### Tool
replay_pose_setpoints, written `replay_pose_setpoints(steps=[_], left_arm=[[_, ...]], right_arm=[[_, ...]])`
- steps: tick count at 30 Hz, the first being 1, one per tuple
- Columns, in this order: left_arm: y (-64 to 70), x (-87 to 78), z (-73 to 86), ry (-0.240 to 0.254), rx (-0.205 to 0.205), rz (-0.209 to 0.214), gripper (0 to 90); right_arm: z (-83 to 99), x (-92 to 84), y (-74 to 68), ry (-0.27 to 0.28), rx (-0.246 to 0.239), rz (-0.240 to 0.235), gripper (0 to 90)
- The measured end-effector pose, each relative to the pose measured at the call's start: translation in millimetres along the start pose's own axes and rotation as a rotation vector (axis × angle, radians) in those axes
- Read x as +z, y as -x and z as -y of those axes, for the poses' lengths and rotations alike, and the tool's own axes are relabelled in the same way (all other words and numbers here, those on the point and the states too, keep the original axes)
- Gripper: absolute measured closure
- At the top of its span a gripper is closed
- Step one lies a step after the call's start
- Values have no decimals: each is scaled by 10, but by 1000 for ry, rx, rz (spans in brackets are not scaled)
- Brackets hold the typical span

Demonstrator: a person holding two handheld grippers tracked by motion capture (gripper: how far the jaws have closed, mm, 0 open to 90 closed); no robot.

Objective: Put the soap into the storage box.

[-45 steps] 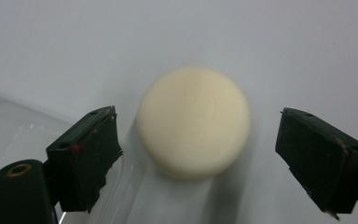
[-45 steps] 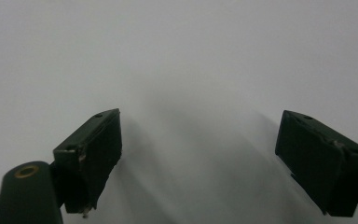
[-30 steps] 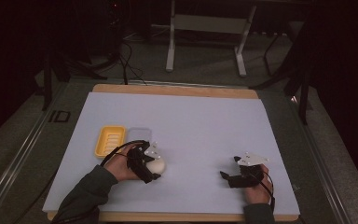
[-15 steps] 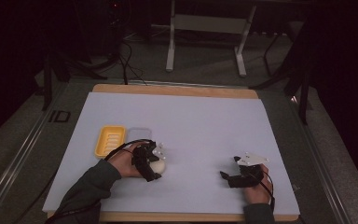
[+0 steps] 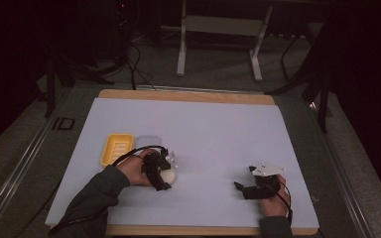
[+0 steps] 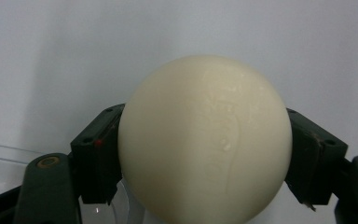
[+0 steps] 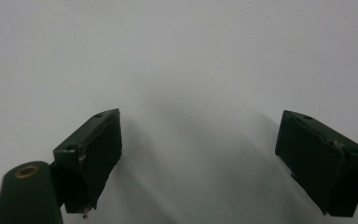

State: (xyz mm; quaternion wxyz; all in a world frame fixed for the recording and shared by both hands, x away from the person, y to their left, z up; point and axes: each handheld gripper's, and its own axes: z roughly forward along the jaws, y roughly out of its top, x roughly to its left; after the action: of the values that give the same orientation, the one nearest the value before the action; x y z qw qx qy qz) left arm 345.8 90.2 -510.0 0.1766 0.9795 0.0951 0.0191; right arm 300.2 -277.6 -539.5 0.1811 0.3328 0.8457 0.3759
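- The left gripper sits low over the white worktop, toward its left near corner, jaws clenched on a cream ball.
- From the left gripper view, the ball bulges between both black jaws, pressed on each side.
- In the high view the ball is just beside a clear lid and a yellow tray, which lie side by side further toward the left edge.
- The right gripper hovers near the right near corner, jaws spread wide with nothing between them, plain white surface beneath.
- The two grippers are well apart.
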Motion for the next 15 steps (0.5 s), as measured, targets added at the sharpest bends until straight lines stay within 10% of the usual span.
replay_pose_setpoints(steps=[15], left_arm=[[10, -11, -36, -27, 9, 13, 255]], right_arm=[[-1, 2, -1, -2, 0, 2, 143]])
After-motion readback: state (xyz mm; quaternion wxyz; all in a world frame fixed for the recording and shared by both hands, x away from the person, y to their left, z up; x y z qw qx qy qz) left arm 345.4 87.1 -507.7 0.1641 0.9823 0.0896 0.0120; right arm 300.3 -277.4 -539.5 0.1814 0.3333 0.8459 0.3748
